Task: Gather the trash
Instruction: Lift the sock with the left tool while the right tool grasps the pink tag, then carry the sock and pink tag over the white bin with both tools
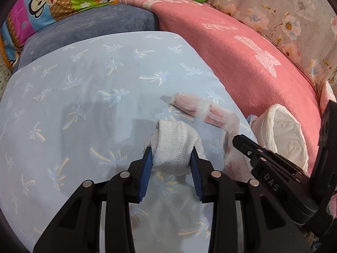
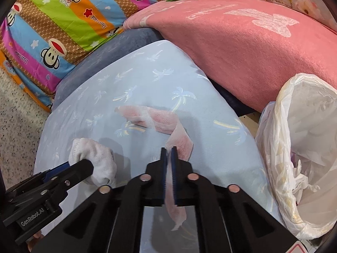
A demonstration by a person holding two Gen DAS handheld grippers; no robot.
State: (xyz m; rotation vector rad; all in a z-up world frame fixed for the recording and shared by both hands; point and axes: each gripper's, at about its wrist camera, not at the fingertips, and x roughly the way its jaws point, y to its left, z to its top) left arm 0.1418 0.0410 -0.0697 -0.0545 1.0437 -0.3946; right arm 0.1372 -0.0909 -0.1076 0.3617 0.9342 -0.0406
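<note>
Step now: I have picked up two bits of trash, one in each claw, and neither is in the bag yet.
Left claw [image 1: 171, 158]: my left claw is squeezed around a bunched-up white knitted cloth [image 1: 171, 145], held between its blue pads.
Right claw [image 2: 168, 154]: my right claw is pinched almost flat on a long thin pink-and-white gauze strip [image 2: 160, 122]. The rest of the strip lies ahead of it on the light blue cloth with palm trees [image 2: 105, 97].
Bag: the white plastic trash bag [image 2: 305, 147] stands open, just to the right of my right claw.
Next move: I think I must swing the strip right, over the bag's mouth, then let go. The strip is long, so its tail may drag.
Writing: I read "GenRobot.AI" and "DAS" on the claws.
</note>
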